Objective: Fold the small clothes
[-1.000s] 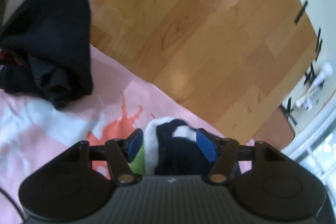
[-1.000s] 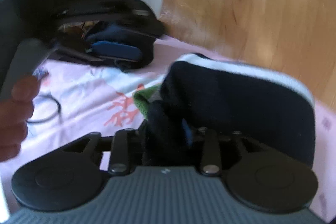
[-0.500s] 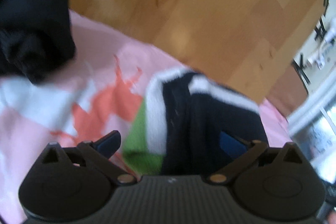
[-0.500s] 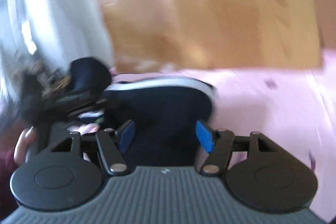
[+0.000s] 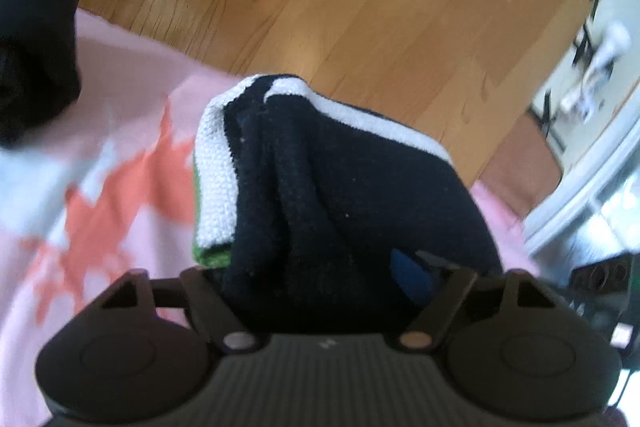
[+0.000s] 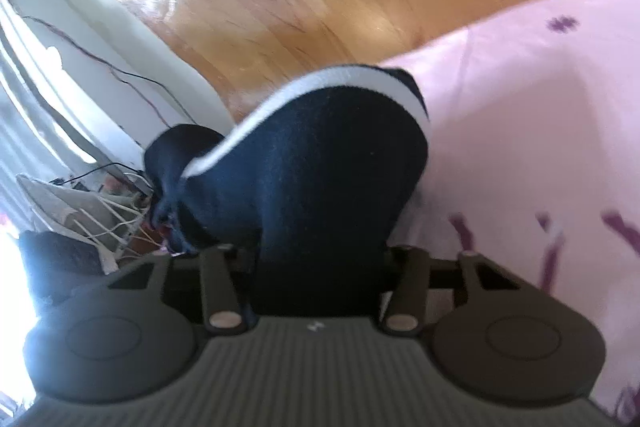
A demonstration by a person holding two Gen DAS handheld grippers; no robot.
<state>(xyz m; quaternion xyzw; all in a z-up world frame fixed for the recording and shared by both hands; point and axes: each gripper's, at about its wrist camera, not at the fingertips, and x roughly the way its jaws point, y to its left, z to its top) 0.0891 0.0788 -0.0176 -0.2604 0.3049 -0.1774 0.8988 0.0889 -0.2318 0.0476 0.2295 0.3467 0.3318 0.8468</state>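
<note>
- The dark navy knitted garment with white ribbed edge bands and a strip of green (image 5: 352, 187) lies folded into a thick, soft bundle on the pink bed sheet printed with coral-red and white shapes (image 5: 120, 155); its knit is coarse on the white band and fuzzy on the navy.
- The left gripper (image 5: 316, 267) has its jaws spread wide with the bundle lying between them; one blue pad (image 5: 410, 273) rests against the navy cloth, the other is hidden behind it, so it is released rather than clamped.
- The right gripper (image 6: 320, 251) sits with the same garment (image 6: 332, 155) filling the gap between its fingers; the tips are hidden under the cloth, so I cannot tell whether it grips.
- A heap of black clothing (image 5: 36, 27) lies on the sheet, well apart from the bundle.
- Beyond the sheet's edge runs a glossy honey-coloured wooden plank floor (image 5: 360, 7).
- In the right view, thin dark cables (image 6: 120, 75) trail along a white wall.
</note>
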